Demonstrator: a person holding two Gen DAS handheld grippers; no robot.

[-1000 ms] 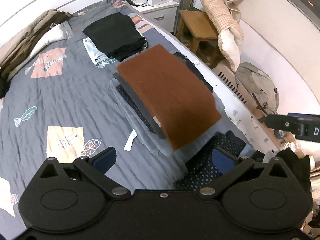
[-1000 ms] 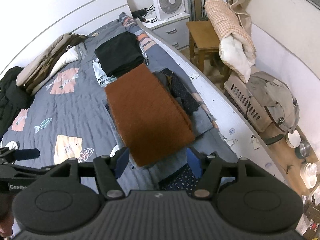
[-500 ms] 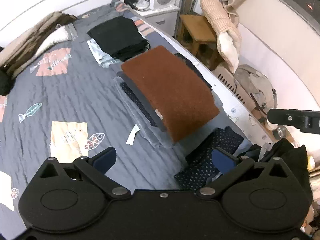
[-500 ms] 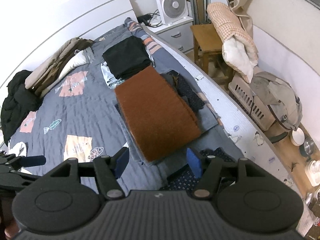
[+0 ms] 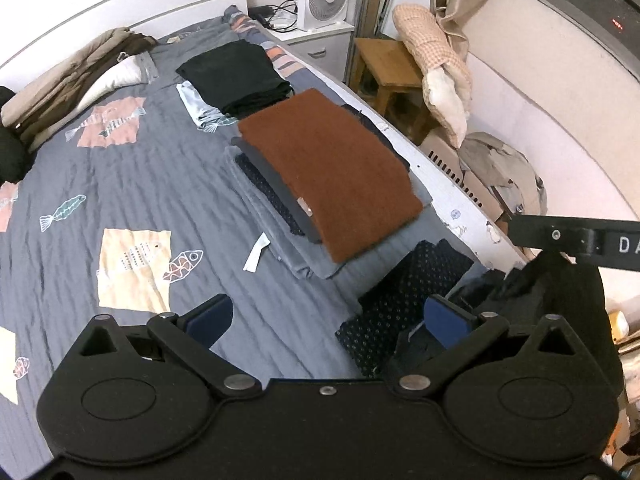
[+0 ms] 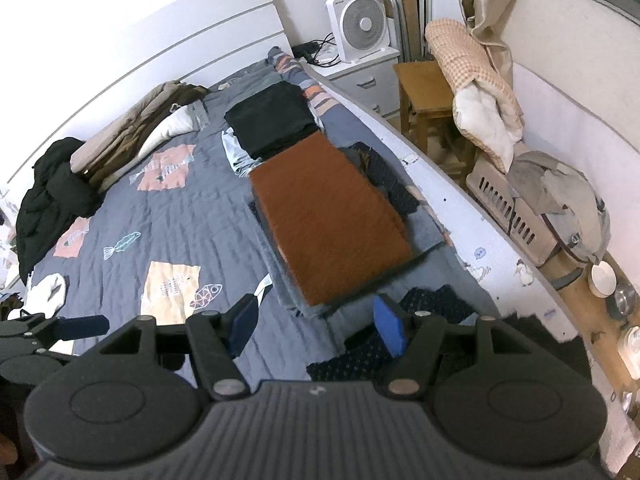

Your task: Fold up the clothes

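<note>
Left wrist view
My left hand-held gripper (image 5: 326,314): wide apart at the bottom, holding nothing.
Brown folded cloth (image 5: 332,168): in the middle, on top of a grey pile (image 5: 280,236).
Black folded clothes (image 5: 236,76): above the brown one, upper middle.
Dotted dark cloth (image 5: 404,304): lower right, on the bed (image 5: 132,184).

Right wrist view
My right hand-held gripper (image 6: 316,322): released at the bottom, nothing in it.
Brown folded cloth (image 6: 328,220): in the middle of the frame.
My left hand-held gripper (image 6: 86,326): lower left edge.
Fan (image 6: 358,24): at the top.

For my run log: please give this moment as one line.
stage: between garments | left gripper: open | right gripper: open | brown sweater: folded, stacked
</note>
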